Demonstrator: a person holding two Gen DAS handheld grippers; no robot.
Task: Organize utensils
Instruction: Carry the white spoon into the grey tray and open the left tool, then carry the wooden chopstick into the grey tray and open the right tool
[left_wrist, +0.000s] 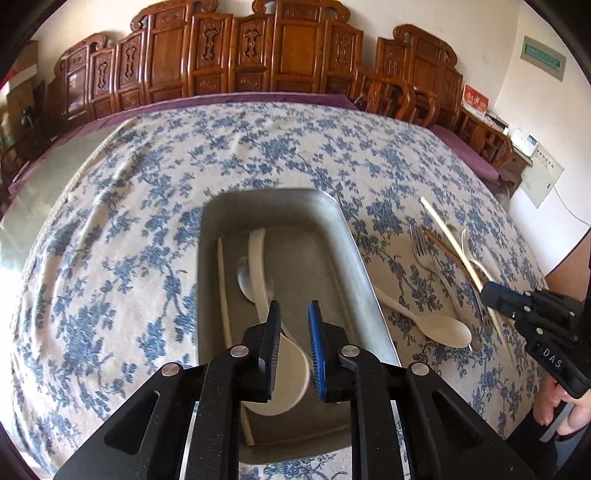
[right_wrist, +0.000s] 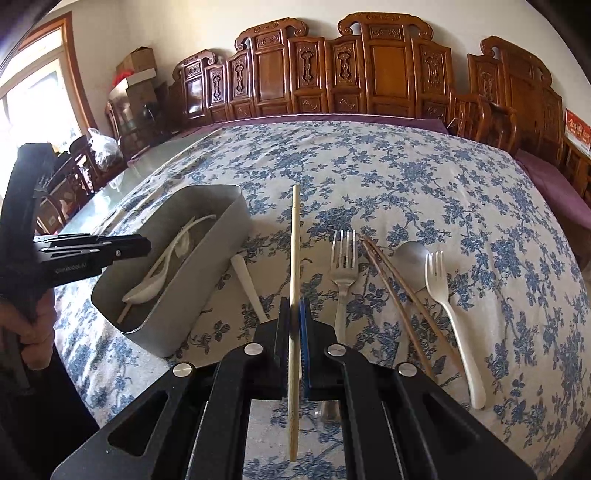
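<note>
Right gripper: clamped on a pale wooden chopstick, lifted for transfer, right of the grey metal rectangular bin.
Left gripper: jaws parted, empty, above the bin, apparently after a drop-off.
Bin contents: cream plastic spoon.
Awaiting sorting: steel fork, right of the bin.

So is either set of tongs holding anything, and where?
Right tongs pinch a pale chopstick nearer its near end. Left tongs are open, empty.
</note>
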